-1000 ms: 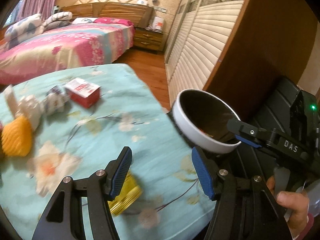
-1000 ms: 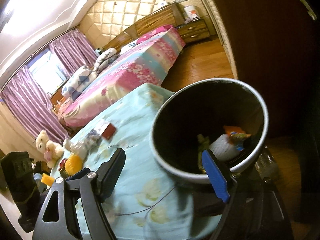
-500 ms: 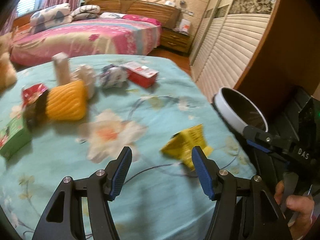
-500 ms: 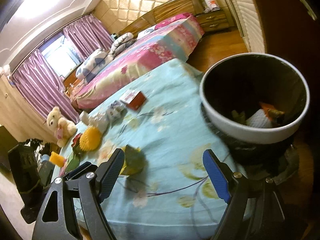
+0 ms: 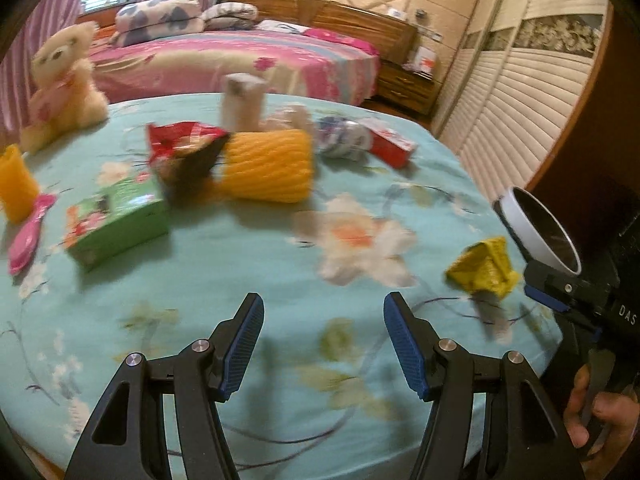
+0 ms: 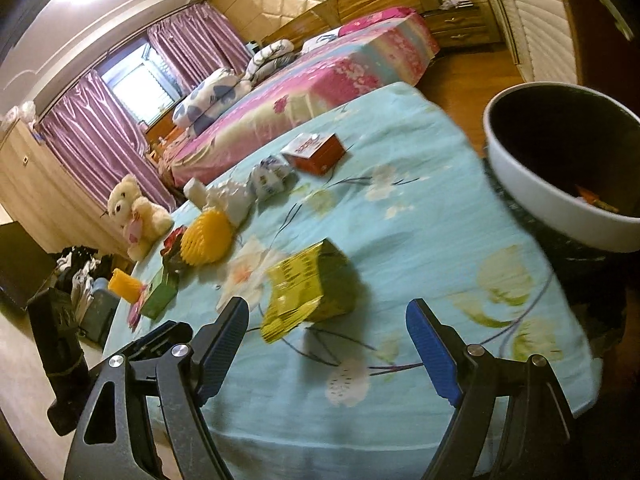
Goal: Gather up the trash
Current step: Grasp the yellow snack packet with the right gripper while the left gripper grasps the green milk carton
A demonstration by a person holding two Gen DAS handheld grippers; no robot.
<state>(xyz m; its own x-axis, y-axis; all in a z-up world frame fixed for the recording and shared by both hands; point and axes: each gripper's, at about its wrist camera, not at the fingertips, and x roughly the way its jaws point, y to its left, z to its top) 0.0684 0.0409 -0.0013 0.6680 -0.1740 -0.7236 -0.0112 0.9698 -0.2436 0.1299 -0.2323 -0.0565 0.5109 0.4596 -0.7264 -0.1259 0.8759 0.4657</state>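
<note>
Bin (image 6: 532, 184) now swung to right edge of frame; yellow packet (image 6: 308, 288) ahead of right gripper (image 6: 326, 344). Both grippers spread wide, empty, left gripper (image 5: 324, 340) too. Next pickup likely.

Floral teal tablecloth (image 5: 248, 256) carries yellow packet (image 6: 308, 284), green box (image 5: 116, 216), teddy (image 5: 64, 84).

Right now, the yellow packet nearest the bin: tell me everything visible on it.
The yellow packet is a crumpled, glossy wrapper with dark print rows, foil-like, puffed and creased. It lies alone on the teal floral cloth, touching only that, ahead of the open right claw, not between its pads. The white-rimmed bin stands off to its right.
</note>
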